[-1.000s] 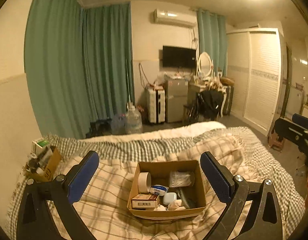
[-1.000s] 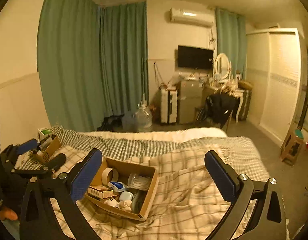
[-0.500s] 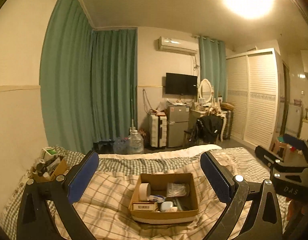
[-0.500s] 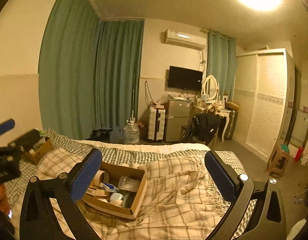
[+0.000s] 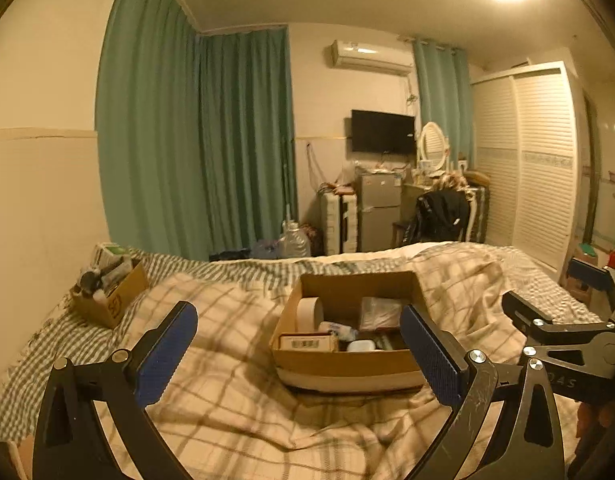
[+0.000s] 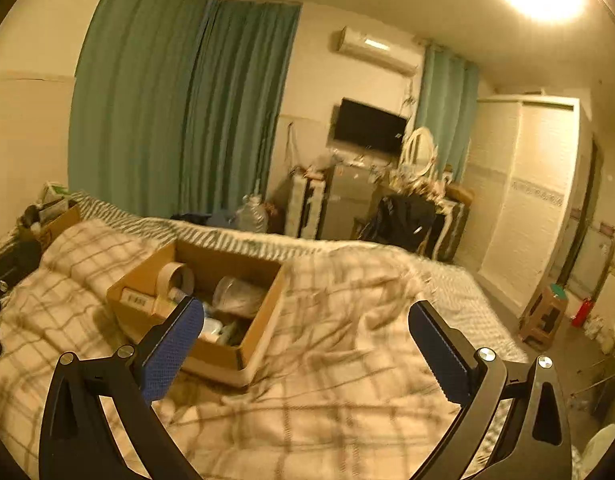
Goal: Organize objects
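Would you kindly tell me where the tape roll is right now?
The tape roll stands on edge in the box's back-left corner on the bed, beside a clear bag.

Both the left gripper point(image 5: 297, 344) and the right gripper point(image 6: 305, 344) are black, scuffed frames with triangular cut-outs, silver round screw heads at the joints and blue textured pads point(image 5: 167, 354) lining the jaws, the right one marked with pale letters on its side.

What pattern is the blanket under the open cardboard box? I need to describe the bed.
Cream plaid with brownish lines on the blanket, clearest in the left wrist view, under the cardboard box.
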Available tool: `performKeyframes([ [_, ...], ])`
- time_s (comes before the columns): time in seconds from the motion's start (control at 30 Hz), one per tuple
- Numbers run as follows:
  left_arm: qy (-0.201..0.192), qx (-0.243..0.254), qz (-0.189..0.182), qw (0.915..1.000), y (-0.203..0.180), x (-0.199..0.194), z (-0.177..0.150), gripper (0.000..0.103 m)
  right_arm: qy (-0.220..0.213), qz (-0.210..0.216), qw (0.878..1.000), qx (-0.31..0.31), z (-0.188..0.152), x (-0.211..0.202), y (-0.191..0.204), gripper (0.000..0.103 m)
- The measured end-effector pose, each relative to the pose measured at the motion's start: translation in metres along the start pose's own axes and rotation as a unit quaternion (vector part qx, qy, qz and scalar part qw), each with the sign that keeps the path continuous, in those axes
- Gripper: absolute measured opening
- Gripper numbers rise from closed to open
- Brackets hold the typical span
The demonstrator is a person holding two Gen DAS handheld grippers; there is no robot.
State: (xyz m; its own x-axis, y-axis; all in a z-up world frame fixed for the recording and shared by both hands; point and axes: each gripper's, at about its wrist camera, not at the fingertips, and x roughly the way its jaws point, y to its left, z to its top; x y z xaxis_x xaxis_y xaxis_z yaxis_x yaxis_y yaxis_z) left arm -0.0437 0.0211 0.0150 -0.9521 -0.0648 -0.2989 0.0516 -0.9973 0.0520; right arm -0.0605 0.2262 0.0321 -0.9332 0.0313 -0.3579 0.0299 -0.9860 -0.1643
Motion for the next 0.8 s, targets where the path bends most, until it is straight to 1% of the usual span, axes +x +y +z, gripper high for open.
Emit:
performKeyframes([
  [0.27,0.013,-0.027,-0.003,0.9996,0.010,0.002,-0.002,0.103,-0.001,0.001,1.000,0.004,0.002,-0.006,0.000,0.103],
  [0.53,0.022,-0.025,-0.002,0.9994,0.009,0.003,-0.004,0.103,-0.001,-0.001,1.000,0.012,0.005,-0.007,-0.001,0.103],
  [0.8,0.029,-0.019,-0.001,0.9994,0.008,0.007,-0.006,0.103,-0.002,0.002,0.999,0.039,0.007,-0.007,-0.010,0.103],
])
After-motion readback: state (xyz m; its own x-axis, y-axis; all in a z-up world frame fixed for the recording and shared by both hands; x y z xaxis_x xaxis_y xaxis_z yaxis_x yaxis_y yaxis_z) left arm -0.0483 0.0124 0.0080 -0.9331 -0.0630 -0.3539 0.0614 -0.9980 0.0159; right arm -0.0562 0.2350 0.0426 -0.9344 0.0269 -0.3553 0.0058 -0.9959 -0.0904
